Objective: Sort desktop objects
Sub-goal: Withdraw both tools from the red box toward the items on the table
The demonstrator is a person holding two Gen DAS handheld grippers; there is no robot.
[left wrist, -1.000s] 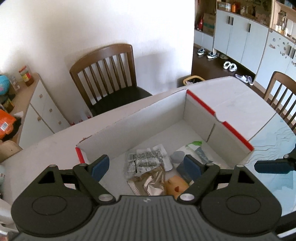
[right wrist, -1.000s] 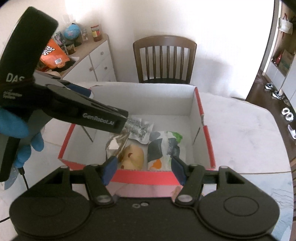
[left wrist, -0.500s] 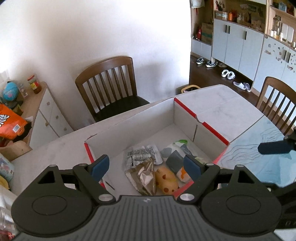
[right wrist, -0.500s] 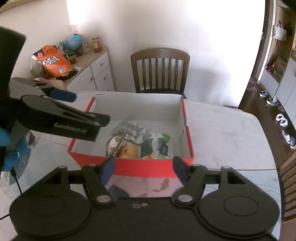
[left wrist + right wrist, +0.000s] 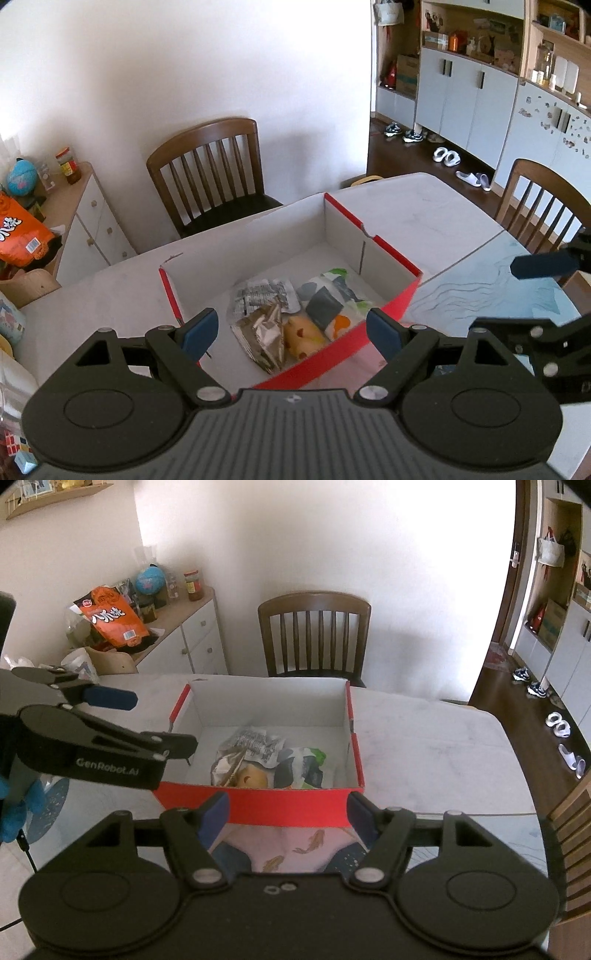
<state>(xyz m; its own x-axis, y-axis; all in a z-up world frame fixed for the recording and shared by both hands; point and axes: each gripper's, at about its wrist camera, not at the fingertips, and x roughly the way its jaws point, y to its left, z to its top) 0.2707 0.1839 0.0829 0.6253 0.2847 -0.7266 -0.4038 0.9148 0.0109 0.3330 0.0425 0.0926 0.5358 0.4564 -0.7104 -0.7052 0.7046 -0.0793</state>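
White wall (image 5: 184,66), wooden chair (image 5: 210,173), grey cabinets (image 5: 465,99).

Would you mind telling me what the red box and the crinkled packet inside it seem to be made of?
The red box looks like matte cardboard: thin flat walls, red outside, plain white inside, with a torn rim. The crinkled packet looks like metallised foil film: sharp creases and a dull brownish shine, though plastic laminate is possible.

Left claw (image 5: 291,334) wide, empty; right claw (image 5: 288,812) just opening, seemingly empty.

Wooden chair (image 5: 314,633) behind desk (image 5: 424,738); sideboard (image 5: 192,635) holds globe (image 5: 150,579), orange snack bag (image 5: 114,618); shoes (image 5: 447,157) on floor.
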